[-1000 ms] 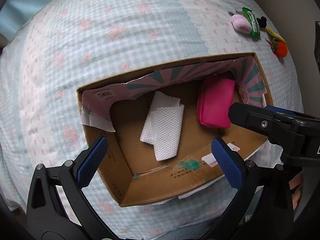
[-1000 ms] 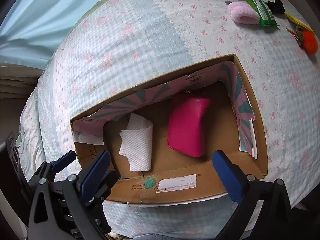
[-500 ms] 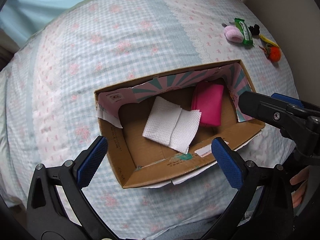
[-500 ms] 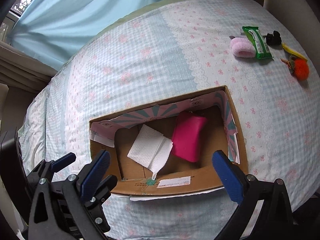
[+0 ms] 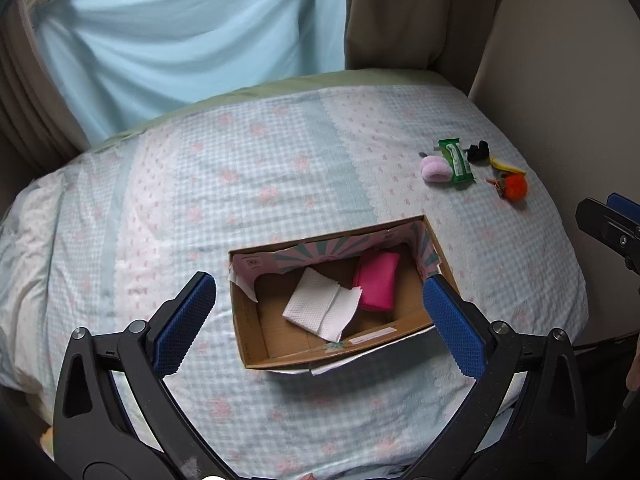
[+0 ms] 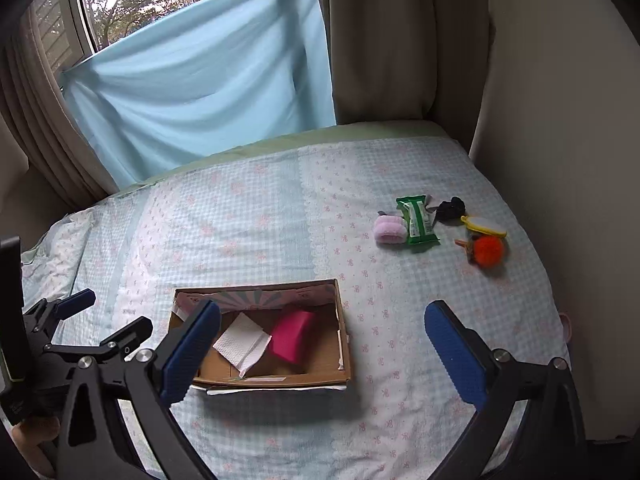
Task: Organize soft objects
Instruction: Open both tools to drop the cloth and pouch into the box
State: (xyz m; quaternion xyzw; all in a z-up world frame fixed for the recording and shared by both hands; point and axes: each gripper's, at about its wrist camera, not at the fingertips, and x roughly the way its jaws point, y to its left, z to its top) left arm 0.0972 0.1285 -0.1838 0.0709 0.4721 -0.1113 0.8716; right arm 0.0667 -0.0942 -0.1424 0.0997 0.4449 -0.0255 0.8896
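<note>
Left gripper [image 5: 319,322] held above bed, jaws wide apart, nothing between blue pads [image 5: 185,322]. Right gripper [image 6: 320,354] likewise spread wide, empty, also above bed.

Cardboard box [image 5: 256,332] open on checked bedspread [image 5: 200,184], near front edge. Inside box: pink pouch [image 5: 377,285] toward right side, lying flat; white tissue [image 5: 320,309] just left of it, partly unfolded, one corner touching or overlapping pouch edge. Box interior lined w/ pink-teal patterned paper [image 5: 328,249] along back wall.

Far right of bed, well apart from box, small cluster: lilac fuzzy item [image 6: 388,229] touching green packet [image 6: 417,221]; black item [image 6: 450,207] just beyond packet; yellow-rimmed item [image 6: 483,227] beside orange pom-pom [image 6: 488,250]. Exact nature of black & yellow items can't tell, too small.

Behind bed: light blue cloth [image 6: 208,92] hung across window, beige curtain [image 6: 400,40] to right. In right wrist view, left gripper seen at lower left beside box.
</note>
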